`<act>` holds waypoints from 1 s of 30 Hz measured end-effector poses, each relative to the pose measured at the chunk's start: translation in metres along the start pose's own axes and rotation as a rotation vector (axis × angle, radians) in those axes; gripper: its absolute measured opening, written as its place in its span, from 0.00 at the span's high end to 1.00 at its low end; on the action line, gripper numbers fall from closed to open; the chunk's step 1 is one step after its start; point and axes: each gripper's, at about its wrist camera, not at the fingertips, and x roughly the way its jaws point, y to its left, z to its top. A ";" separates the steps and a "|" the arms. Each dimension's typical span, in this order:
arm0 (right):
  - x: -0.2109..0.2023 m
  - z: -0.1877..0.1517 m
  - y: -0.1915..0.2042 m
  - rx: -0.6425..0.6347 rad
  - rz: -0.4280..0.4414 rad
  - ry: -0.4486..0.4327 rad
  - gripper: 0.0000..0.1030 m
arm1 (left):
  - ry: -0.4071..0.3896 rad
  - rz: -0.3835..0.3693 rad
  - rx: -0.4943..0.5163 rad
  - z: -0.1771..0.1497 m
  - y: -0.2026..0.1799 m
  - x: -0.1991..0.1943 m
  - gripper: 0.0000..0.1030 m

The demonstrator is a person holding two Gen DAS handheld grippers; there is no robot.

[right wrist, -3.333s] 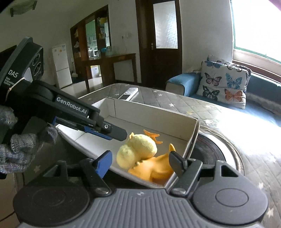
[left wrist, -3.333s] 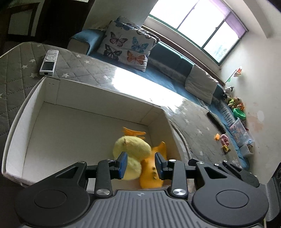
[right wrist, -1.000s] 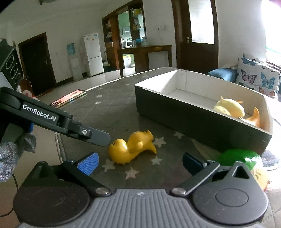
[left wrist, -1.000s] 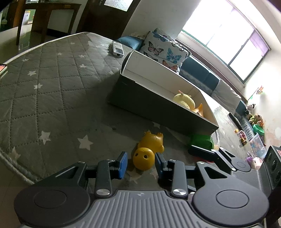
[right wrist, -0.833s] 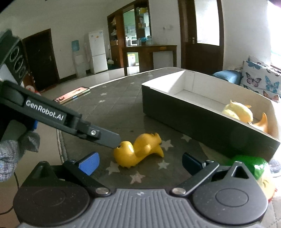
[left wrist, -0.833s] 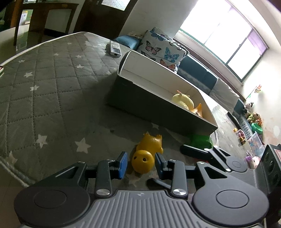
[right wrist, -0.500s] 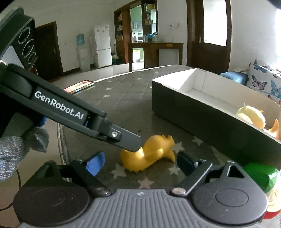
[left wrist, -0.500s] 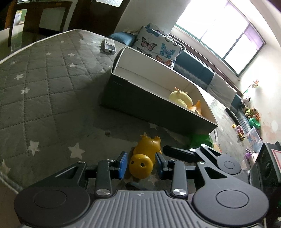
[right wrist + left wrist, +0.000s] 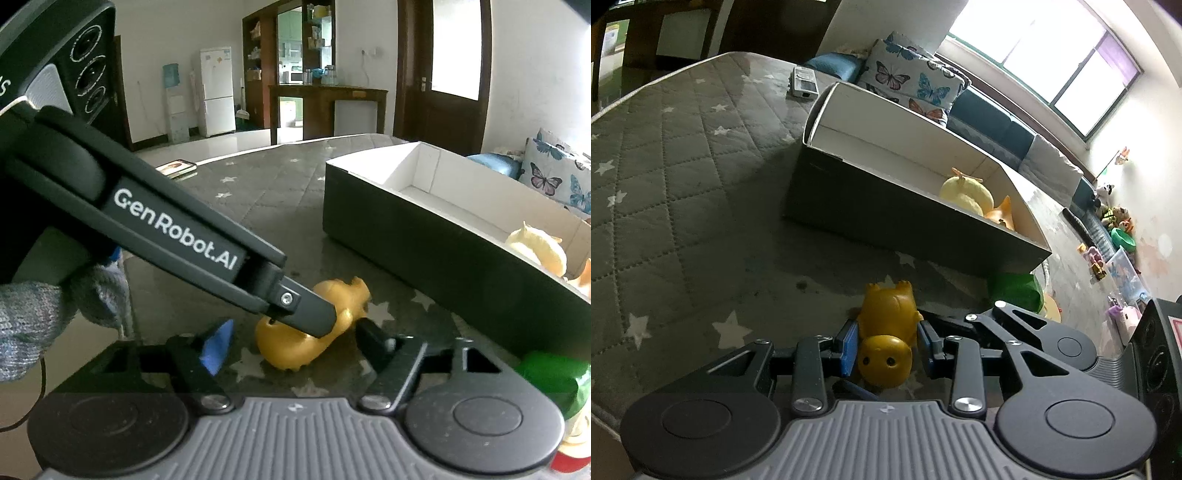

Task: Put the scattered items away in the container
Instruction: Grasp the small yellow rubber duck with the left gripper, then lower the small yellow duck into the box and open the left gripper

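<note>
A yellow toy animal point(image 9: 886, 334) lies on the grey star-patterned mat in front of the dark box point(image 9: 886, 218). My left gripper point(image 9: 887, 343) straddles it, blue pads close on both sides of its body, the toy still resting on the mat. In the right wrist view the left finger point(image 9: 306, 308) lies across the toy point(image 9: 295, 345). My right gripper point(image 9: 295, 345) is open, its fingers wide on either side of the same toy. The box point(image 9: 424, 232) holds a pale yellow plush point(image 9: 966, 190) and an orange toy point(image 9: 1003, 216).
A green-capped toy point(image 9: 1015, 291) lies by the box's near right corner, also in the right wrist view point(image 9: 554, 376). A remote point(image 9: 803, 81) lies beyond the box. A butterfly cushion point(image 9: 908, 81) and sofa stand behind. A phone point(image 9: 176, 168) lies at the mat's far edge.
Both grippers moved away from the box and down to the yellow toy. My left gripper slid forward around it over the last second; my right gripper came in close beside it.
</note>
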 end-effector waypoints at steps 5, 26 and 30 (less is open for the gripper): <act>0.004 -0.001 -0.002 0.012 -0.003 0.007 0.36 | 0.014 -0.022 -0.011 0.002 0.002 0.005 0.64; -0.029 0.013 -0.007 0.026 -0.045 -0.080 0.54 | -0.030 -0.052 0.009 0.014 -0.018 -0.017 0.66; -0.042 0.027 -0.015 0.023 -0.072 -0.119 0.54 | -0.058 -0.069 0.039 0.030 -0.030 -0.023 0.66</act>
